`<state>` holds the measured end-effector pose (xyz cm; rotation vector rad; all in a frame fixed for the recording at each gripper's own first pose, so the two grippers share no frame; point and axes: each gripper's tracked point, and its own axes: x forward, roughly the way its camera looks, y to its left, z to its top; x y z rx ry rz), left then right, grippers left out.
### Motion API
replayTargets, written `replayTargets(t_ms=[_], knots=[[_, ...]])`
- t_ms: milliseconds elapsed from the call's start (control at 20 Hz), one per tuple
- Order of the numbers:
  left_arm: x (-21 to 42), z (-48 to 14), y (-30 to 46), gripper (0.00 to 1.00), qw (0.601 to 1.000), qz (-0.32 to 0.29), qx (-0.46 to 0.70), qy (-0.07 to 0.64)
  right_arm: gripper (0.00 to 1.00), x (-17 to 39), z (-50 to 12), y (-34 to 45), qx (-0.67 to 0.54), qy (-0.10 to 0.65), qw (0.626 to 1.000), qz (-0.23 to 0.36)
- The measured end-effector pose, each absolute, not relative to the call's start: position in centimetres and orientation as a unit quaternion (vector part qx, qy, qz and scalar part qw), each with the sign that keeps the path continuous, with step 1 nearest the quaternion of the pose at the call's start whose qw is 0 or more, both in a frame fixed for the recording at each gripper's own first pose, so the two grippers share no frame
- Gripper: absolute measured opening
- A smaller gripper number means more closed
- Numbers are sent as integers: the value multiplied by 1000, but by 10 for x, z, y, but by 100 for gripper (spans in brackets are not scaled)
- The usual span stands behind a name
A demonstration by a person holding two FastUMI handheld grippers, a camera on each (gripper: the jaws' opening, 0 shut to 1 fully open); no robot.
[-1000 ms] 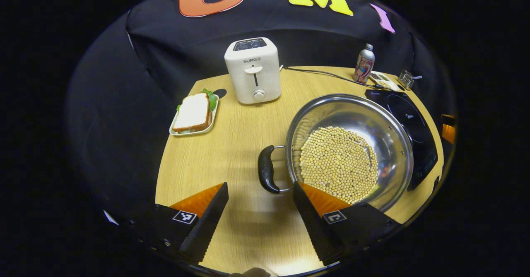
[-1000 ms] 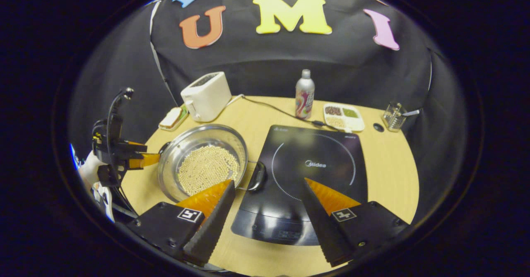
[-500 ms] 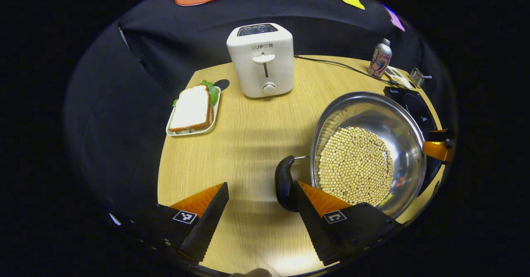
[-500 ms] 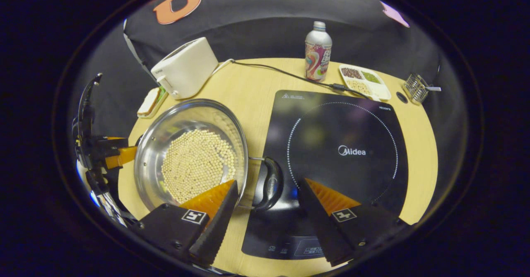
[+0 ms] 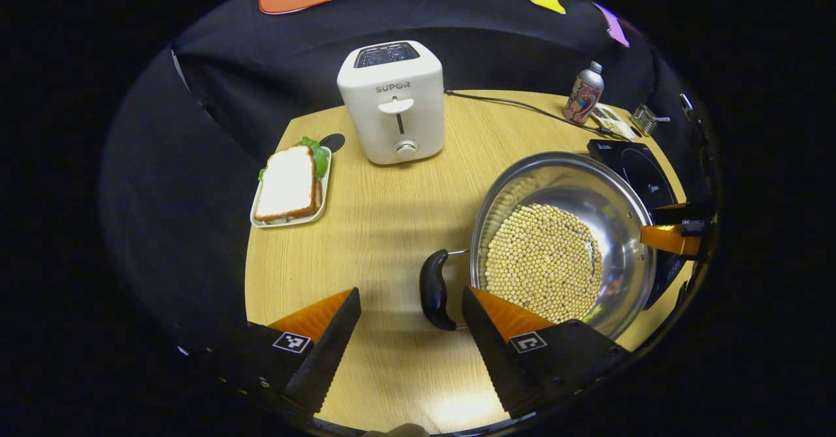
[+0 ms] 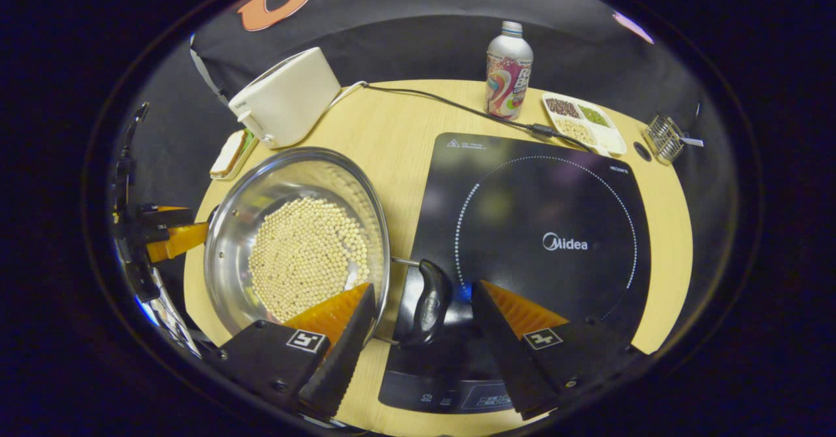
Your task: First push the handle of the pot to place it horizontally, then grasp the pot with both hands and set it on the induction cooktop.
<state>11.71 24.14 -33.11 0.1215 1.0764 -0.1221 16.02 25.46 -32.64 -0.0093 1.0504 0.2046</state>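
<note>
Evidently ungrasped: both grippers' fingers [image 5: 336,332] [image 6: 503,332] gape beside the pot [image 6: 294,241] handles [image 5: 434,290] [image 6: 424,303]; lift onto cooktop [image 6: 542,228] remains.

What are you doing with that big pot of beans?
A person holds a tool in each hand. The pot of beans sits on the table beside the induction cooktop, not on it yet. The left tool is open beside one black handle; the right tool is open around the other handle.
</note>
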Motion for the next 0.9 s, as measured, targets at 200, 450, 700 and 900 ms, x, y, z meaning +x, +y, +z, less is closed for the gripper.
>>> replayTargets(t_ms=[200,450,700,900], knots=[[115,-322,233,94,857,-76,50,507,89,160,-326,257,-10,501,860,99],[118,-318,212,96,858,-111,38,500,89,161,-329,255,-11,499,861,96],[127,-338,207,98,847,-107,39,519,89,160,-331,255,-19,501,860,94],[129,-355,207,98,837,-100,34,537,90,160,-331,256,-29,505,858,93]])
